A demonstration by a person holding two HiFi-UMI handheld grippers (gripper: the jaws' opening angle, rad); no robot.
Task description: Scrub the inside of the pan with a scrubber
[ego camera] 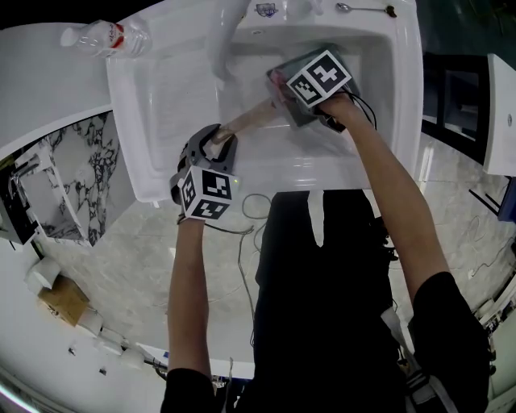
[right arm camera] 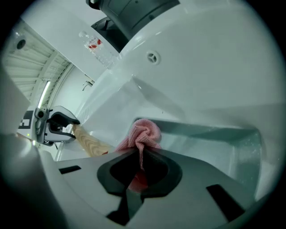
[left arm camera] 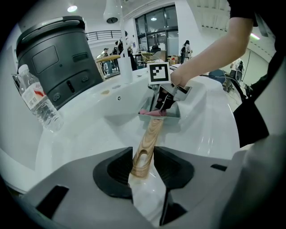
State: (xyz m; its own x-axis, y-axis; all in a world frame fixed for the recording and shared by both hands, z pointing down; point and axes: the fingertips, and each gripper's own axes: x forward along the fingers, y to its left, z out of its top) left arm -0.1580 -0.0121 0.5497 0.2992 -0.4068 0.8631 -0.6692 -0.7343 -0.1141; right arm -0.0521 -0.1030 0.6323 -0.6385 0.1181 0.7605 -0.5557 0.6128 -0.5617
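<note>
A square grey pan (ego camera: 300,106) with a wooden handle (ego camera: 251,119) lies in the white sink (ego camera: 161,97). My left gripper (ego camera: 216,147) is shut on the end of the wooden handle (left arm camera: 146,147). My right gripper (ego camera: 284,90) is over the pan, shut on a pink mesh scrubber (right arm camera: 142,133) that presses against the pan's inside (right arm camera: 214,147). In the left gripper view the pan (left arm camera: 160,115) sits ahead, and the right gripper (left arm camera: 161,106) dips into it with the pink scrubber (left arm camera: 149,112).
A plastic water bottle (ego camera: 103,36) lies on the sink's left rim. A spoon (ego camera: 363,9) rests on the ledge behind the basin. A dark grey bin (left arm camera: 53,58) stands behind the counter. Marble floor lies below the sink.
</note>
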